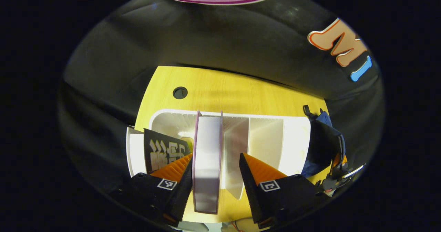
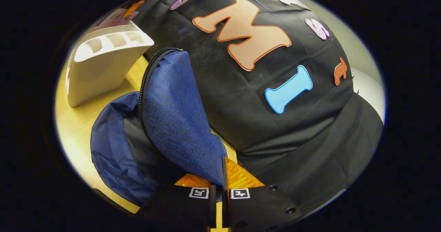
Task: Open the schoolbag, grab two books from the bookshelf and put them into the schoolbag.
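- Left tool [image 1: 215, 177] spread wide, straddling a pale book [image 1: 206, 163] with purple cover edges; one finger [image 1: 175, 168] touching or nearly at the book's left face, the other finger [image 1: 260, 171] clear of it on the right, so no grip yet.
- Book stands upright in the white bookshelf [image 1: 296, 139], just left of a divider [image 1: 236, 152]. A dark book [image 1: 165, 151] leans in the next slot to the left, just behind the left finger.
- Right tool [image 2: 217, 185] closed down narrow, pinching the blue flap [image 2: 175, 114] of the schoolbag [image 2: 113, 159] and holding it up. Bag mouth gapes open, dark lining visible, zipper edge along the flap.
- Bag sits on the yellow surface [image 2: 79, 125] just right of the shelf, near it.
- Stage guess: bag open, first book about to be grabbed; no book visible in the bag.
- Risks:
  - right finger may land on the divider instead of the book when closing, so the shelf gets pinched or dragged.
  - left finger could snag the dark book and tip it.
  - thin, slack flap fabric may slip from the pinch, and the bag mouth then collapses before a book arrives.
  - grip at the book's near edge only; book may pivot or fan open on lift.
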`<act>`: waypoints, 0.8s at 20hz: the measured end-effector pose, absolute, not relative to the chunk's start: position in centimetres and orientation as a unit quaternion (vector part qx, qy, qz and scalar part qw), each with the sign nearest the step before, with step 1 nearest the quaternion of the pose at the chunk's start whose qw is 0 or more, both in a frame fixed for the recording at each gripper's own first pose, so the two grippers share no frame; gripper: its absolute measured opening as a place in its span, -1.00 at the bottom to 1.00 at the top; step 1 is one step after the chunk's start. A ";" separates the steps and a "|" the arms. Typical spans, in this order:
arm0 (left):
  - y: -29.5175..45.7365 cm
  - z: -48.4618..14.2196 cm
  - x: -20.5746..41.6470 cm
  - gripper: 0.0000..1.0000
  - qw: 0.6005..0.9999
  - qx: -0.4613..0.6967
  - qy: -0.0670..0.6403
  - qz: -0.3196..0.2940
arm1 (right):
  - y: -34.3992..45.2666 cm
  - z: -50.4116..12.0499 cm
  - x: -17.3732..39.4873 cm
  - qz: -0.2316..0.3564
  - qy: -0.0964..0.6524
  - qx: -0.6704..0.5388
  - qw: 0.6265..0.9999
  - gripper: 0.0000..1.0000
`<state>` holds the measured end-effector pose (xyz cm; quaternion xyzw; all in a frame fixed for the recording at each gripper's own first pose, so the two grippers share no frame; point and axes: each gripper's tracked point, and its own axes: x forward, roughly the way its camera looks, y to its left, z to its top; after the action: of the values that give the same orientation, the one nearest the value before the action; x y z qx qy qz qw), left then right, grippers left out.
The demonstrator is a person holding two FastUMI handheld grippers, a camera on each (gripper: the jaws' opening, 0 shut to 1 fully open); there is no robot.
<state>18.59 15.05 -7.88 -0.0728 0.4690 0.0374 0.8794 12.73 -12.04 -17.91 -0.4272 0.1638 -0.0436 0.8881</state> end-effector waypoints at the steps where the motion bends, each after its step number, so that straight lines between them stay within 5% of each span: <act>1: 14.9 -8.1 18.7 0.43 0.876 -0.067 0.476 0.037 | -12.1 -17.9 12.7 -0.044 0.165 -0.426 0.889 -0.85; 2: 15.0 -8.4 18.7 0.49 0.873 -0.059 0.483 0.036 | -12.1 -17.9 12.6 -0.044 0.165 -0.424 0.889 -0.87; 4: 15.1 -9.1 18.6 0.28 0.864 -0.047 0.499 0.043 | -12.1 -17.8 12.5 -0.044 0.165 -0.423 0.890 -0.85; 5: 15.1 -9.3 18.8 -0.03 0.861 -0.046 0.504 0.045 | -12.0 -17.9 12.4 -0.045 0.165 -0.422 0.890 -0.85; 6: 15.0 -9.6 18.8 0.12 0.858 -0.047 0.509 0.046 | -12.0 -17.9 12.4 -0.045 0.165 -0.422 0.890 -0.85; 9: 14.8 -10.9 18.8 0.12 0.848 -0.046 0.527 0.046 | -12.0 -17.8 12.5 -0.047 0.165 -0.420 0.891 -0.87; 16: 13.6 -13.3 18.8 -0.20 0.823 -0.049 0.564 0.052 | -12.0 -18.1 12.3 -0.050 0.164 -0.420 0.891 -0.87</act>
<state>18.76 13.64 -13.30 -0.0489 0.5641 0.0520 0.8226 12.35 -12.04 -18.08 -0.4200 0.1644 -0.0503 0.8911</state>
